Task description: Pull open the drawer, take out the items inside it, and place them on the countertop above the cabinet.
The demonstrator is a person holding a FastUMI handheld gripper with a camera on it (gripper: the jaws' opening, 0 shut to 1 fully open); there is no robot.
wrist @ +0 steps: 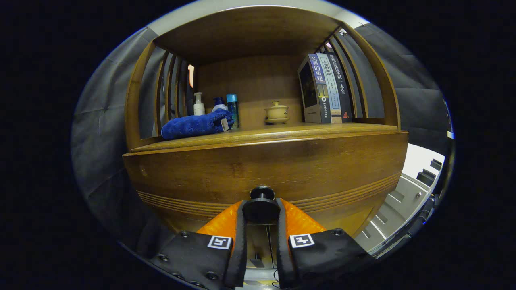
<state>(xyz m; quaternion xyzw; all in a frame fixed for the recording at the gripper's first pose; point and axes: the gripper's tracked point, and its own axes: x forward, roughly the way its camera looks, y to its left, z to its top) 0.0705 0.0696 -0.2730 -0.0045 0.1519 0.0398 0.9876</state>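
Note:
A wooden cabinet fills the view, with its drawer front [266, 169] right ahead of me. A dark round knob [262, 201] sticks out of the drawer's lower middle. My gripper [261, 210] has both fingers pressed on the sides of that knob, so it is shut on it. The drawer's inside is hidden. Above the drawer runs the countertop [282, 131], with a folded blue towel [196, 124] lying at its left.
On the countertop, behind the towel, stand a white pump bottle [198, 104], a blue-topped bottle [219, 104] and a blue-capped bottle [232, 109]. A lidded ceramic cup on a saucer [276, 112] sits mid-shelf. Books [324, 88] stand at the right. Slatted side walls close both ends.

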